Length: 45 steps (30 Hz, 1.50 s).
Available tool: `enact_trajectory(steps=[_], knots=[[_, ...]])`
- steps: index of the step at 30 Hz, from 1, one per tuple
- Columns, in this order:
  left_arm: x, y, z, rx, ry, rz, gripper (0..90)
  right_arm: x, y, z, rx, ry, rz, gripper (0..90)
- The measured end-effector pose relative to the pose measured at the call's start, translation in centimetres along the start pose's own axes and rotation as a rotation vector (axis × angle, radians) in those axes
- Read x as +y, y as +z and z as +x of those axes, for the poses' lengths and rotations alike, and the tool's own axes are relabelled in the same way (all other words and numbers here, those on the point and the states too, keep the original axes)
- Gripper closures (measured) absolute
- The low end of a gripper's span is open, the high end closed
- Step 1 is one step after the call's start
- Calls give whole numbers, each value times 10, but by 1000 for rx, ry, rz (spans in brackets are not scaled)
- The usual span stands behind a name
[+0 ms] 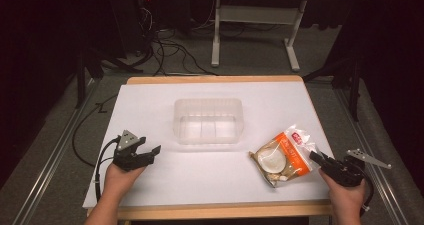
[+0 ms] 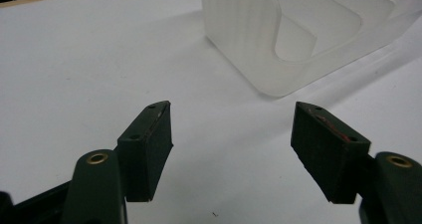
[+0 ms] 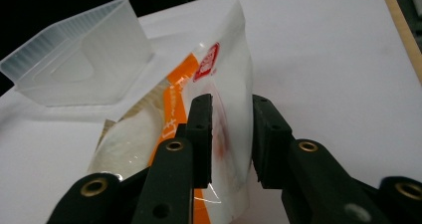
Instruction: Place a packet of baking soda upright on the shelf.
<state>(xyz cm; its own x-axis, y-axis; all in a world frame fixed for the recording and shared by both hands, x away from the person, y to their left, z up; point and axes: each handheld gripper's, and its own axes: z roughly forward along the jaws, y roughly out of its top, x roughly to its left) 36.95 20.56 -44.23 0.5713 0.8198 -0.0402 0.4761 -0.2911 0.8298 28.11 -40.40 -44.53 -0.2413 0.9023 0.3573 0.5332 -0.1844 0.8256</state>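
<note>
snack packet at right claw, near edge of bench

the packet (image 1: 284, 155) is a clear plastic pouch with an orange band, a small red-and-white label near its top corner and pale round pieces inside. it lies on the white bench (image 1: 210, 170) at the right, near the front edge, well apart from the translucent ribbed tub (image 1: 208, 120) at centre. in the right gripper view the pouch's clear edge stands between the jaws of the right claw (image 3: 232, 134); the left pad touches the film, but whether both pads press on it cannot be told. the left claw (image 2: 231, 152) rests at the bench's left with jaws wide apart, nothing between them, the tub just ahead.
</note>
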Motion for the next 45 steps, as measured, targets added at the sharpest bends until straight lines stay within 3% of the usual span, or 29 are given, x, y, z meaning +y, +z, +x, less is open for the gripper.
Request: enact_trajectory(steps=[5,8,12,18,27,32,40,45], knots=[[0,1,-1,0,10,8,329,6,0,19,13,-80,-24,742],[0,1,-1,0,14,10,330,8,1,28,-2,-132,-30,813],[0,1,-1,1,15,11,329,10,0,34,-13,-159,-38,900],[0,2,-2,2,18,14,330,19,-3,48,-21,-206,-68,900],[0,2,-1,6,22,20,329,39,-4,75,27,-255,-130,900],[0,2,-1,8,19,16,329,50,-2,82,19,-270,-149,900],[0,2,0,9,21,18,329,65,2,84,-50,-280,-181,900],[0,2,0,10,20,12,329,61,7,90,-55,-286,-182,900]])
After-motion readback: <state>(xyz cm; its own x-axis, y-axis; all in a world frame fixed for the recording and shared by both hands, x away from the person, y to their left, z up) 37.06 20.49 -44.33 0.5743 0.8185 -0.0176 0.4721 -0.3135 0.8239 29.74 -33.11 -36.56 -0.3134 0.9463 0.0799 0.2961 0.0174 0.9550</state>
